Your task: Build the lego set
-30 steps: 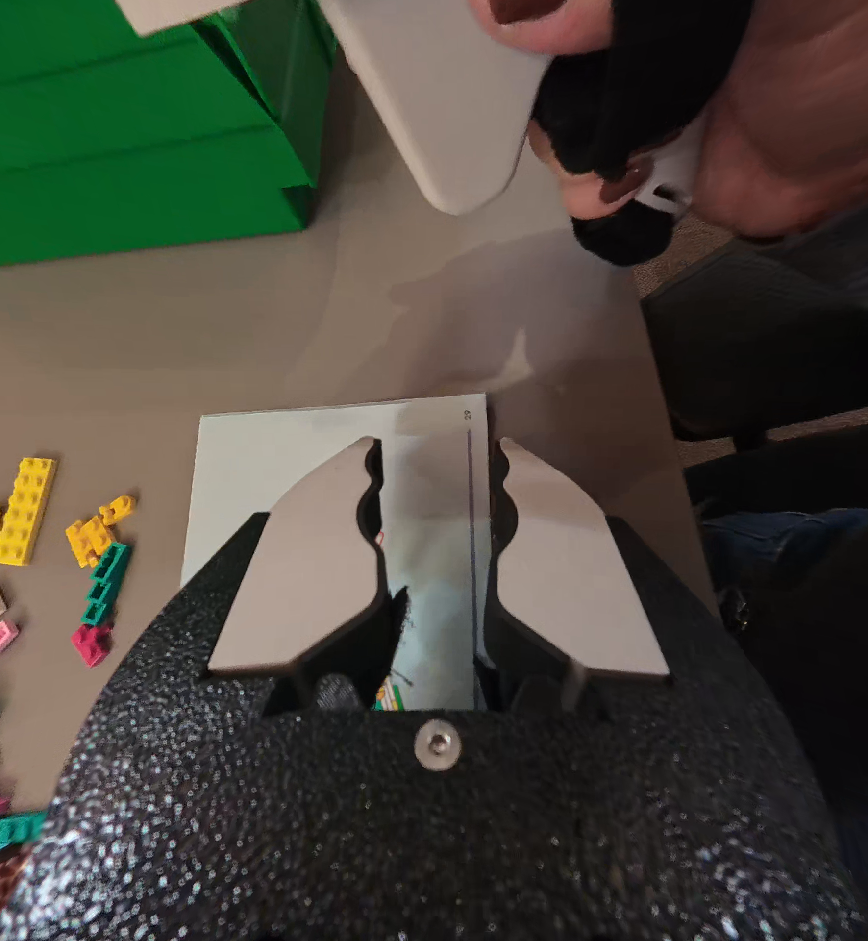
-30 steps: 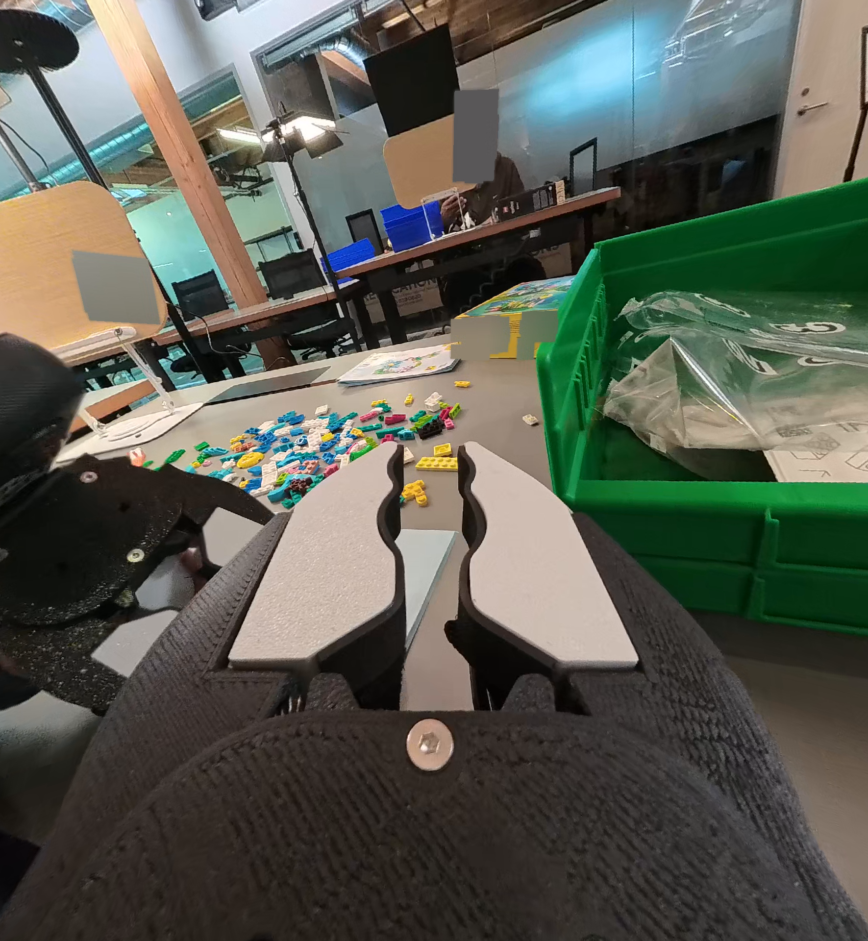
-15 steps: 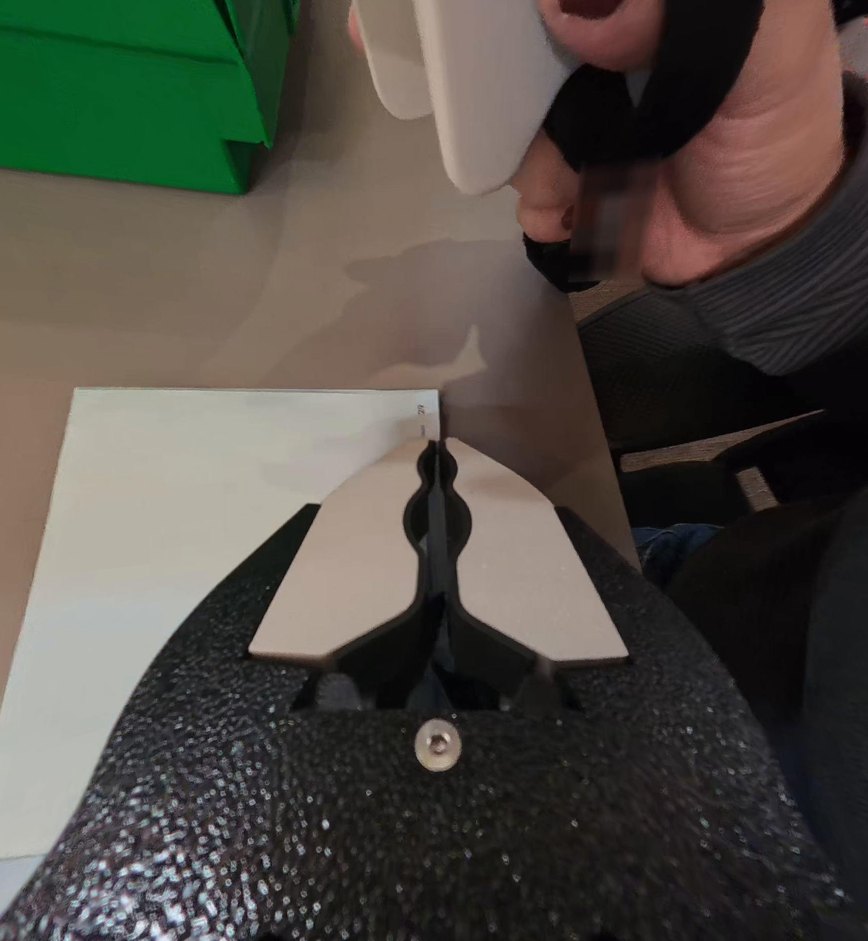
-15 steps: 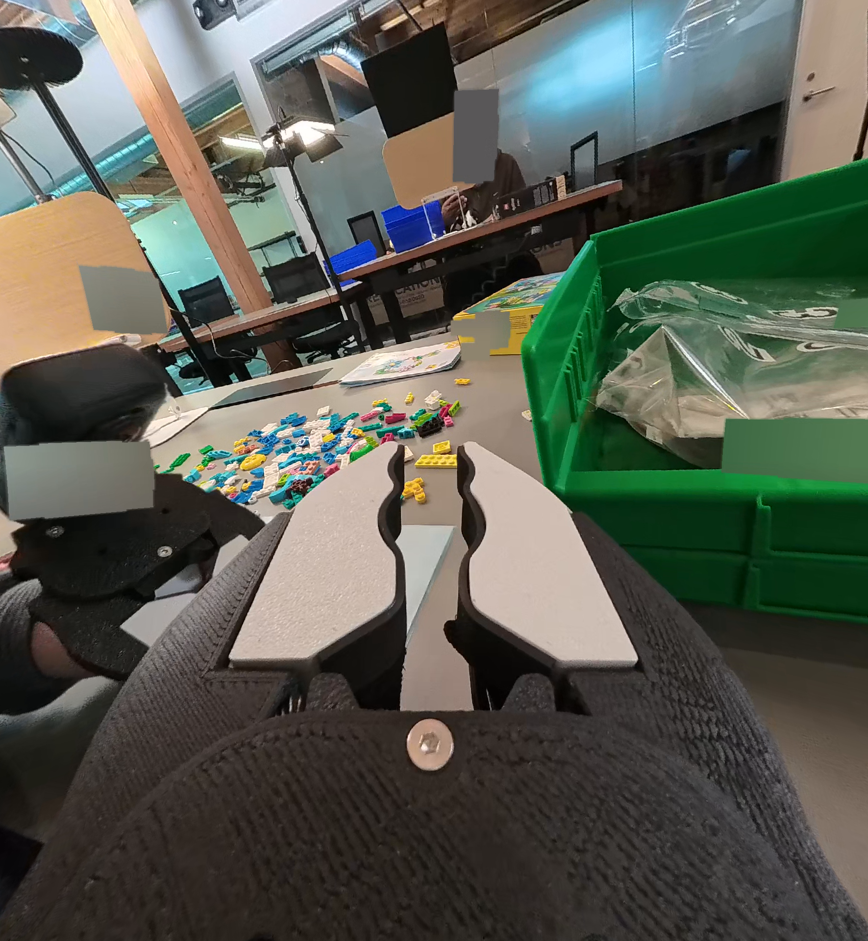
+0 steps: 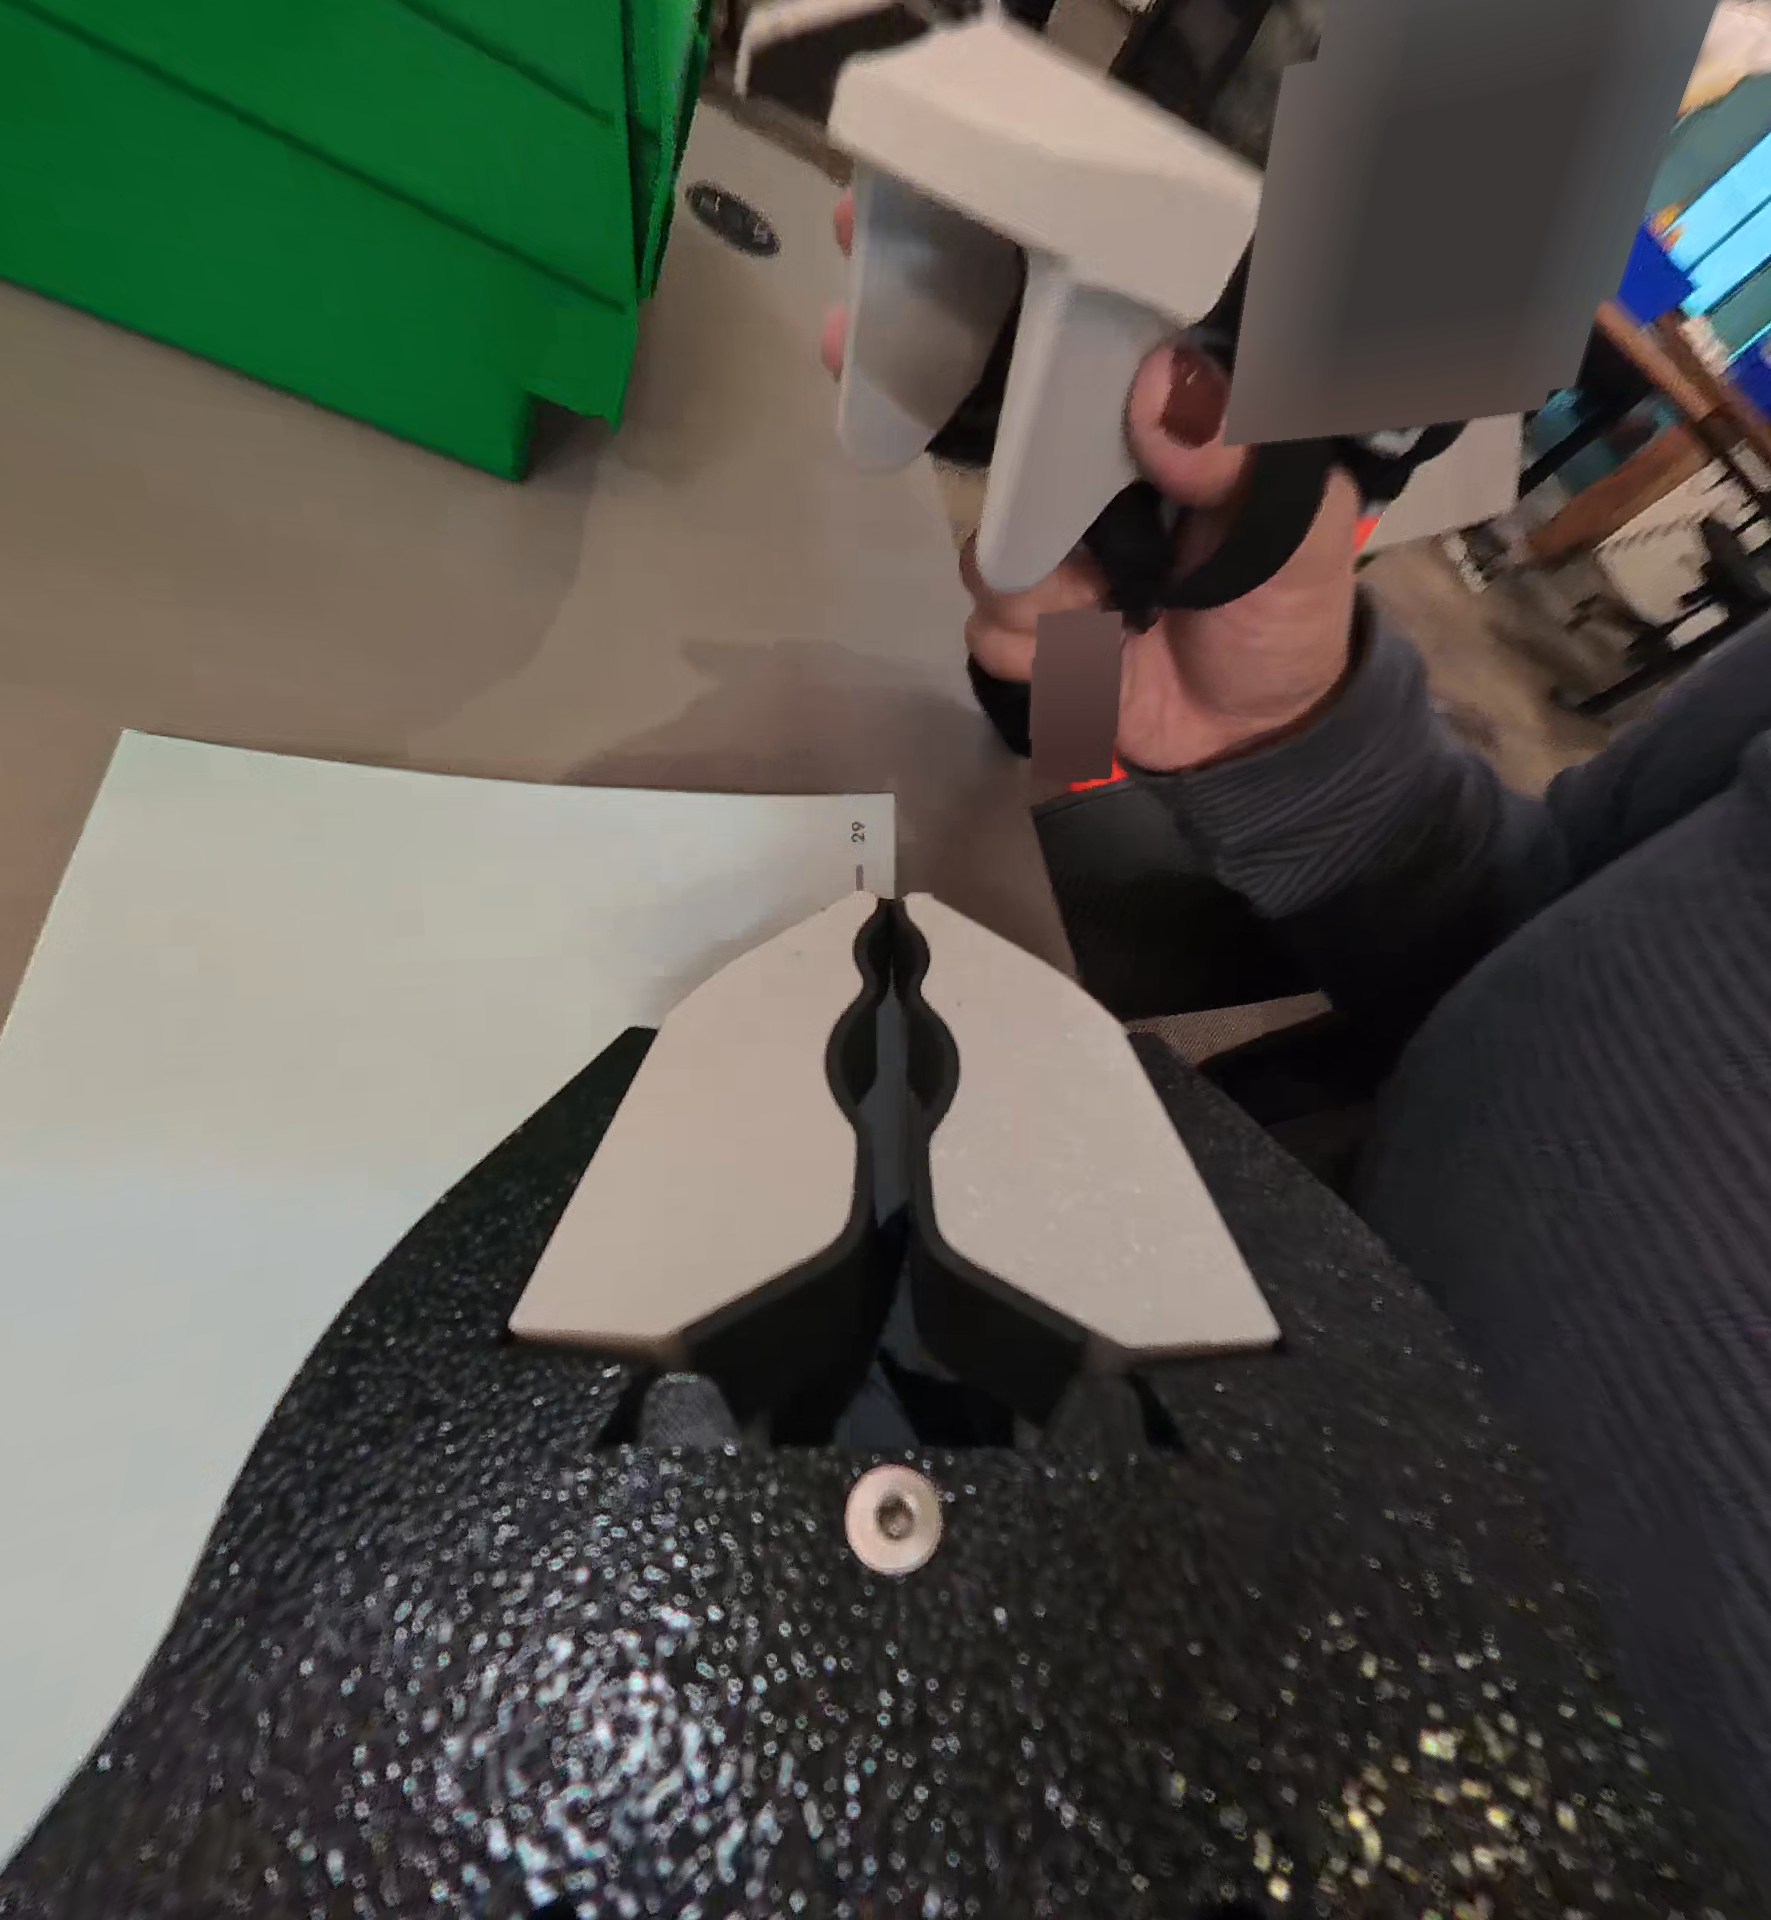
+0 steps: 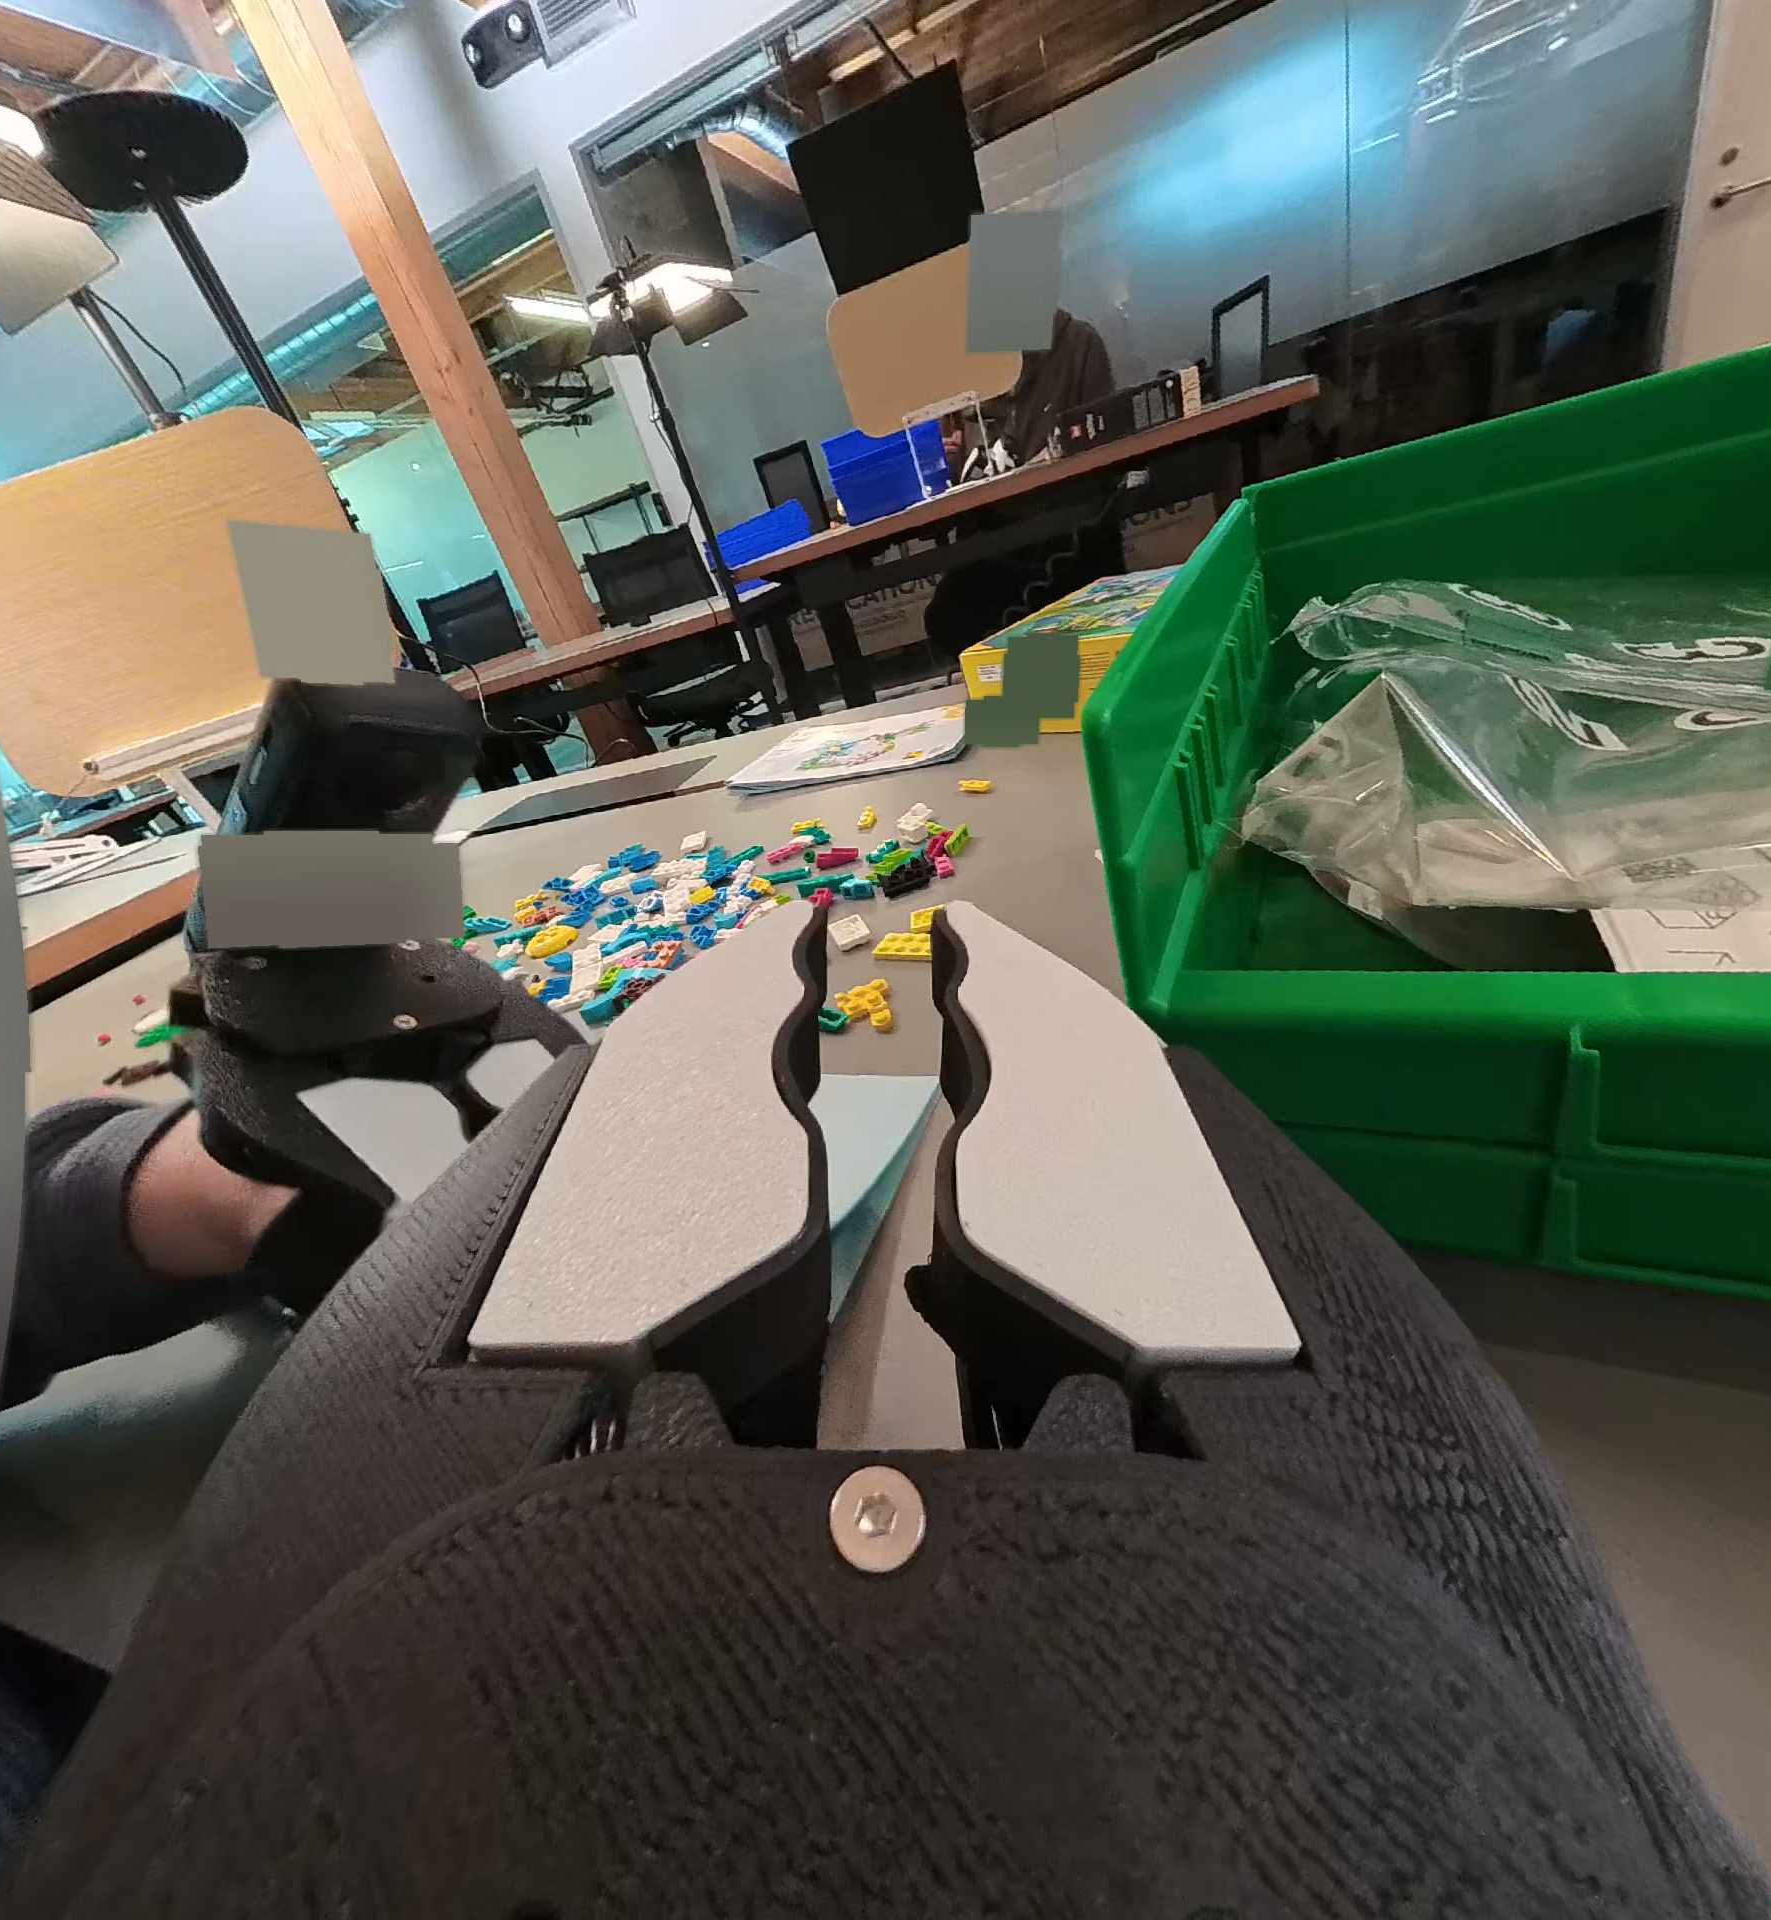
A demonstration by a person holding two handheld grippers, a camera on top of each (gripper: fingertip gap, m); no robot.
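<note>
My left gripper (image 5: 891,904) is shut on the near right corner of a pale instruction page (image 5: 341,987) that spreads over the grey table. In the right wrist view this page (image 6: 870,1143) curves upward between my fingers' line of sight. My right gripper (image 6: 876,914) is open and empty, held above the table beyond the page; it also shows in the left wrist view (image 5: 948,499). Loose lego pieces (image 6: 673,914) in several colours lie scattered farther along the table.
A green bin (image 6: 1380,1039) holding clear plastic bags (image 6: 1483,790) stands to the right of the pieces; it shows at the top left in the left wrist view (image 5: 289,208). A second booklet (image 6: 850,748) and a yellow box (image 6: 1047,665) lie behind. The table edge (image 5: 995,831) is close. Spacing between my two grippers at the tips: around 11 cm.
My left gripper closed on the page corner and the page has lifted and spread wide. The right gripper rose slightly and stays open.
</note>
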